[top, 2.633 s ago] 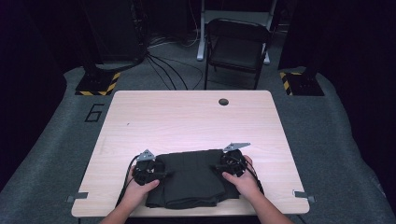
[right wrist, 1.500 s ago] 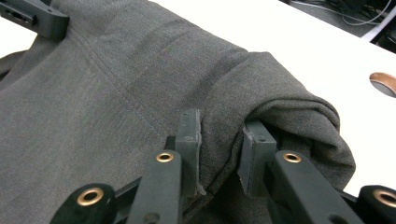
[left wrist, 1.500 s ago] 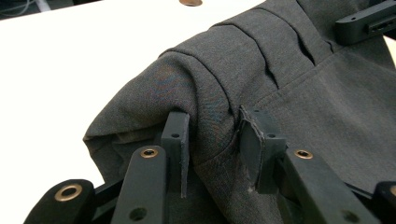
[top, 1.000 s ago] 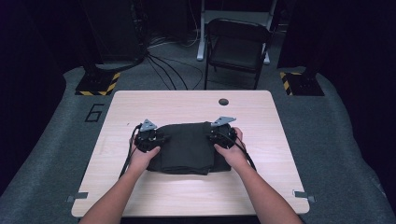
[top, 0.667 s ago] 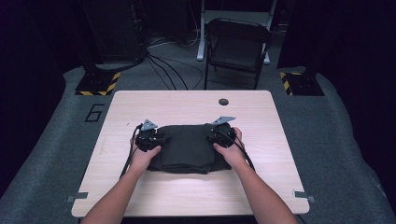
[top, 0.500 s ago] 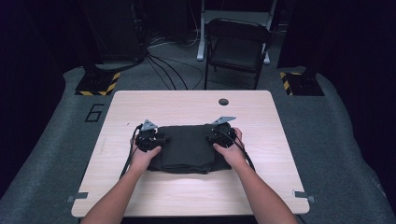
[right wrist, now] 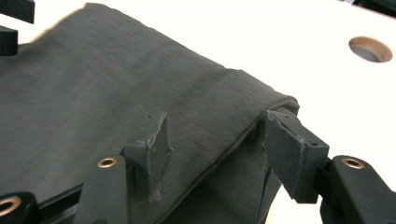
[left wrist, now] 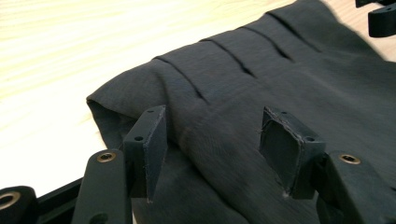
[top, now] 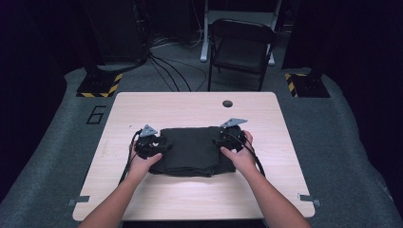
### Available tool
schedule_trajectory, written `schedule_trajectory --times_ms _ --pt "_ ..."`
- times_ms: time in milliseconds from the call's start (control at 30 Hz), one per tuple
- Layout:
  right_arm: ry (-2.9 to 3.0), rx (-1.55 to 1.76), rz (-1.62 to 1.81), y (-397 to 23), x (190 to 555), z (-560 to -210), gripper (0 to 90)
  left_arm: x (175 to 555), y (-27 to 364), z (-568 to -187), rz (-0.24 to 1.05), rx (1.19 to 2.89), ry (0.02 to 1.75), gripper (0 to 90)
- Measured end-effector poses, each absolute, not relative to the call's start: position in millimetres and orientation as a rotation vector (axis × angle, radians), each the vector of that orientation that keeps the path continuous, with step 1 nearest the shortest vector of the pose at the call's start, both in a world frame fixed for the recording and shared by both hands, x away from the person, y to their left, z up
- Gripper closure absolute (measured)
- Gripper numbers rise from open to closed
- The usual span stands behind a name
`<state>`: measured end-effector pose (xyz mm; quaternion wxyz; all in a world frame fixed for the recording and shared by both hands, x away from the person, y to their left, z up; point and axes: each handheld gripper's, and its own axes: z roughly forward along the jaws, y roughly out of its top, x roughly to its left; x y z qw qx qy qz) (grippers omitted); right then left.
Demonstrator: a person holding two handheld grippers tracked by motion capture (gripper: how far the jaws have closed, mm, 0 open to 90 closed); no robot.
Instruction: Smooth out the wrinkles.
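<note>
table [top: 190,102]: pale wood, round hole [top: 227,103] | floor: grey carpet, folding chair [top: 242,50] | gripper jaws both just opened over dark cloth [top: 192,149]

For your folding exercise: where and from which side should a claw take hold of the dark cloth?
Grip the cloth at its folded side edges, a claw coming in level from each side. It lies flat on the table, so only the layered edges give the pads something to pinch.

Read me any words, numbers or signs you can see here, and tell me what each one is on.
"6": a large dark numeral on the grey floor mat, left of the table.
Yellow and black hazard stripes, with no lettering, mark the two stand bases on the floor.
Nothing can be read on the dark folded cloth, the chair or the table.
</note>
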<state>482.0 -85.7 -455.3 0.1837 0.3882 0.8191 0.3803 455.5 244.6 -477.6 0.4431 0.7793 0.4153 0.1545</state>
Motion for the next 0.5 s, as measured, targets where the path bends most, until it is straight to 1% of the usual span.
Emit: schedule_trajectory --times_ms 167,233,400,500 --pt "2.360 1.006 1.116 -80.2 460.6 -444.4 41.3 438.4 245.0 -470.9 0.371 1.952 0.979 41.2" --pt "2.411 0.954 1.129 -75.8 450.9 -444.0 44.0 432.8 245.2 -470.9 0.370 1.970 0.967 41.2" --pt "2.519 0.886 1.110 -70.4 431.9 -456.2 52.5 421.5 249.1 -477.5 0.356 1.994 0.963 41.2" --pt "2.557 0.866 1.068 -72.1 425.8 -469.7 54.3 417.5 251.4 -485.8 0.356 2.035 0.965 41.2"
